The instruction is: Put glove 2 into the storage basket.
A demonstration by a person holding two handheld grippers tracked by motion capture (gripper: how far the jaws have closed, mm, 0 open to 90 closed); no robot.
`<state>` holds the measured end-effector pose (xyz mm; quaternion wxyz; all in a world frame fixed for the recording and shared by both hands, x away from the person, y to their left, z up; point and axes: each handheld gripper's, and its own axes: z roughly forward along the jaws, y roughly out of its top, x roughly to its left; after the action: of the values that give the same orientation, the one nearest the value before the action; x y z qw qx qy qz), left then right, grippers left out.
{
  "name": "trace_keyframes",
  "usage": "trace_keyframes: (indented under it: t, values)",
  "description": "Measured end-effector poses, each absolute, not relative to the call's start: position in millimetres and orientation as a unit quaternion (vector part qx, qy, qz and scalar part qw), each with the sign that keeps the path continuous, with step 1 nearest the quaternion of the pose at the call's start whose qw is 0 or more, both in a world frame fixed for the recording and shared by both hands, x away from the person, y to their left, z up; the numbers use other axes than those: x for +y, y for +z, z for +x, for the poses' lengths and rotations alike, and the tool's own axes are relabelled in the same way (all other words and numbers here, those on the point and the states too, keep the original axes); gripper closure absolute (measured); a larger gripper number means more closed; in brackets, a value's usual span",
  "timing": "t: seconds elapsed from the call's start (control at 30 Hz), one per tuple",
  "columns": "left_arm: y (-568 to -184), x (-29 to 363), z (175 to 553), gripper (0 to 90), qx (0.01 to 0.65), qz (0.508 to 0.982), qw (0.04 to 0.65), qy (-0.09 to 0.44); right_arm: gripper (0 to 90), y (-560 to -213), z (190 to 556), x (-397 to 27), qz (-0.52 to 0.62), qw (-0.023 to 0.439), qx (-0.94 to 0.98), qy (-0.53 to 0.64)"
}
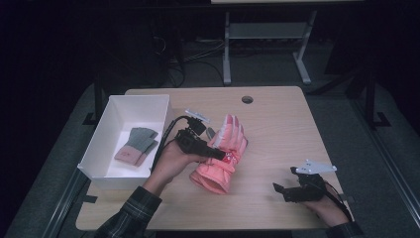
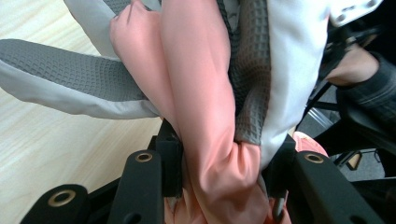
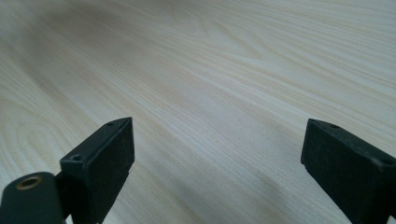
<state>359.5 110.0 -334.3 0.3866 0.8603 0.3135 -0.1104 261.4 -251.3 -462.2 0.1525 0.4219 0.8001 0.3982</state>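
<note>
Here the left hand-held gripper [image 2: 219,186] clamps the pink glove [image 2: 205,116] between its jaws.

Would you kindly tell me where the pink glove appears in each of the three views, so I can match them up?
High view: the pink glove lies mid-table, right of the white box, clamped by the left tongs.
Left gripper view: it fills the centre, bunched between the two black jaws, grey textured palm at the left.
Right gripper view: not in it; open right tongs over bare wood.
Shared landmark: the light wooden table.
</note>
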Motion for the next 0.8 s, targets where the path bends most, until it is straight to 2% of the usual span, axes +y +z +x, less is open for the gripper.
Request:
trace_keyframes:
  t: [0.47,0.8]
  values:
    - [-275.6,158.9,367.1,59.4,0.331,0.854,0.396,-0.062,8.5,-463.7,262.7,-252.7,0.421,0.158,0.802,0.393]
    - [-251.9,217.1,367.7,59.4,0.364,0.831,0.420,-0.022,8.5,-464.0,263.1,-252.5,0.417,0.158,0.802,0.398]
